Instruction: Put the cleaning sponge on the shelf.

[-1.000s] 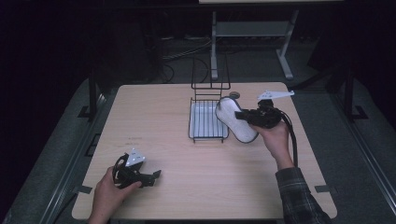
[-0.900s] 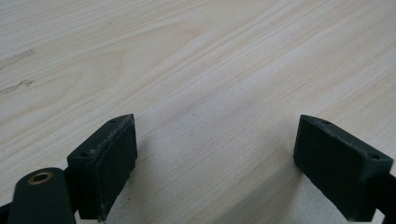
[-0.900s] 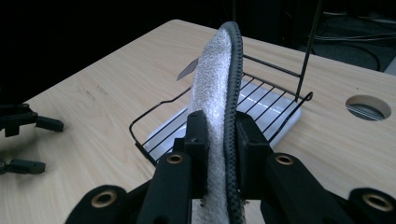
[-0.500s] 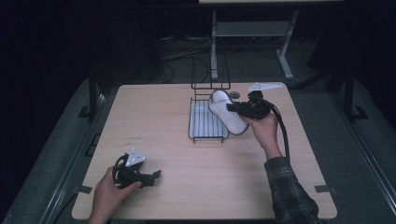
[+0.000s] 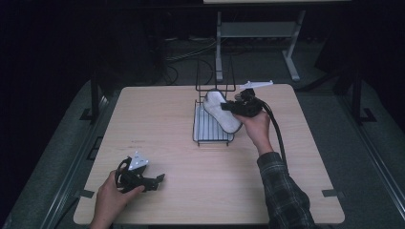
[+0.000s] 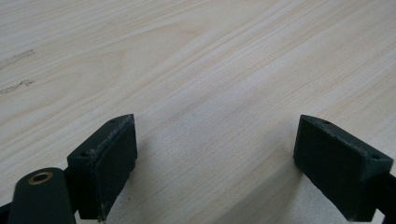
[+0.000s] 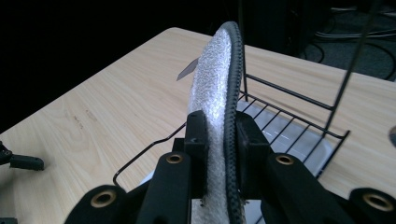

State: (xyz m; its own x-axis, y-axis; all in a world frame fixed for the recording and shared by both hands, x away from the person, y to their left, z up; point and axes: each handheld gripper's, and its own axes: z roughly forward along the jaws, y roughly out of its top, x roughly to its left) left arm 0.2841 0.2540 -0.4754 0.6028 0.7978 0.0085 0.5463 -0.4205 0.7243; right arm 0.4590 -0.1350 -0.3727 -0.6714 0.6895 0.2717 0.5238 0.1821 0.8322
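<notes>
Above rack [image 5: 212, 129], insole [image 7: 212, 98] between fingers [image 7: 195, 135]

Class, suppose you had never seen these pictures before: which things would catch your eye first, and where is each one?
First, the white padded slipper sole with black edging, clamped upright between the jaws of the right gripper and held over the black wire rack at the far middle of the wooden table. Next, the left gripper resting near the table's front left corner, its jaws wide apart over bare wood.
</notes>
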